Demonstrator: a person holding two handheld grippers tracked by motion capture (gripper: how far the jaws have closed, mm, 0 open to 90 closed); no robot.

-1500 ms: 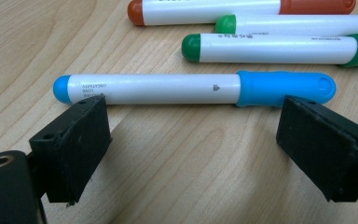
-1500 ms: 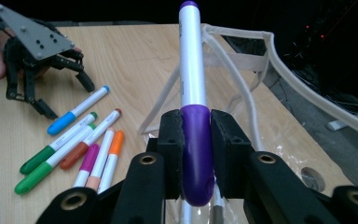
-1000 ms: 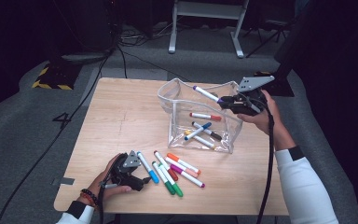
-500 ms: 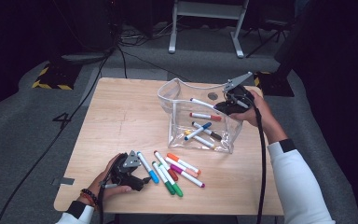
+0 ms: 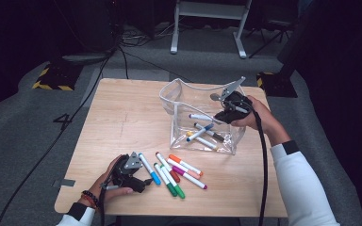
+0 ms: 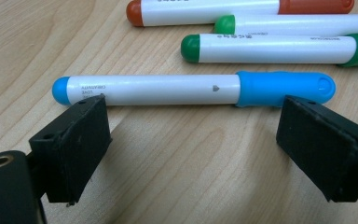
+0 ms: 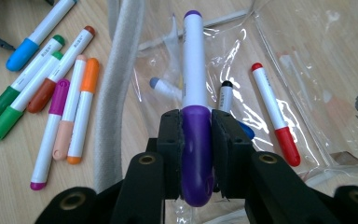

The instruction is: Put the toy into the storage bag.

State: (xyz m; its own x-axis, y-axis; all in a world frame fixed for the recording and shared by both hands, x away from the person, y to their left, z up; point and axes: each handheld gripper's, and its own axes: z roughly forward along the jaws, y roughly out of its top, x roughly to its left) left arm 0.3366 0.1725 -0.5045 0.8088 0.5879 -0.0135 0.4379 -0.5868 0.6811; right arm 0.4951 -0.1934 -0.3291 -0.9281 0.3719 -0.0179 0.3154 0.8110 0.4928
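Wood, see-through plastic and smooth pens

The table (image 5: 122, 117) is pale wood with fine lines in it, smooth and a bit dull. The bag (image 5: 179, 101) is thin clear plastic, shiny and crinkly, with bright spots of light on it; its edge (image 7: 121, 70), at 10 o'clock from the purple pen (image 7: 195, 93), looks like soft grey cloth. The purple pen is smooth plastic, white with a shiny cap. The blue pen (image 6: 191, 88) is the same smooth plastic, with a slightly shiny cap. The pads (image 6: 72, 140) of the left gripper (image 6: 191, 140) are black and dull, a little rough, like rubber. The right gripper (image 7: 195, 154) is smooth black plastic with small gold metal rings.
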